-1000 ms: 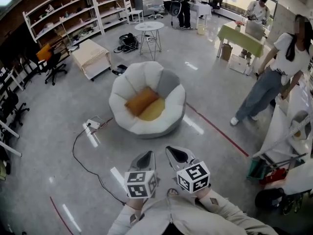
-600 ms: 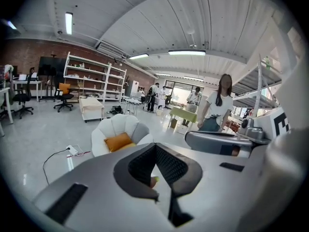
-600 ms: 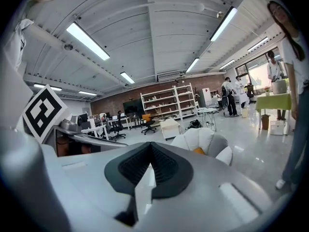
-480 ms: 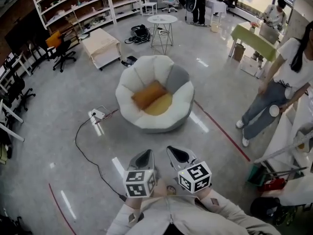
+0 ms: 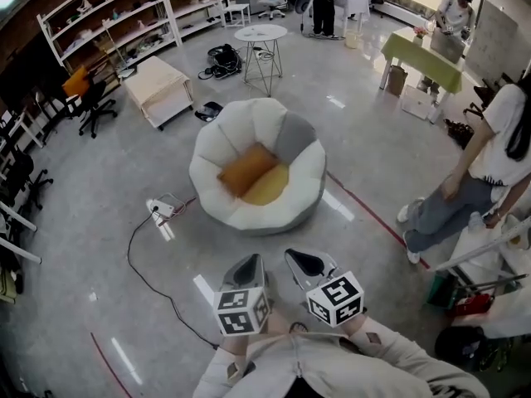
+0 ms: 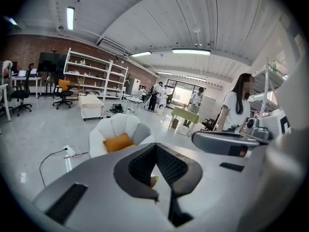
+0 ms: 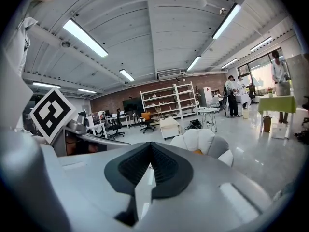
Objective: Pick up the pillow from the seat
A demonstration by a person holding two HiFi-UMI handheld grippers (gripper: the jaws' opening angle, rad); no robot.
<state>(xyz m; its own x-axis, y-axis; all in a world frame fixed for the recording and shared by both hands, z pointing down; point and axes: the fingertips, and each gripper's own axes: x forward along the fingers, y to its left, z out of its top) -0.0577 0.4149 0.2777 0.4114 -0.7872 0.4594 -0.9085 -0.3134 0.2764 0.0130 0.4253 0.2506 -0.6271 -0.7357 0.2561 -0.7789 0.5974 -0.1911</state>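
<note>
On the seat of a round white chair (image 5: 217,143) lies the orange pillow (image 5: 246,169). It rests flat, and in the head view its long axis slants from lower left to upper right, partly over a yellow cushion (image 5: 272,189). Near the bottom of that view, the left tool (image 5: 246,269) and the right tool (image 5: 304,263) sit side by side, both clenched on nothing and pointing toward the chair across grey floor (image 5: 348,139). A power strip (image 5: 159,210) lies just left of the chair, a red floor line (image 5: 373,215) runs past its right side, and a person (image 5: 489,156) stands well off to the right.
</note>
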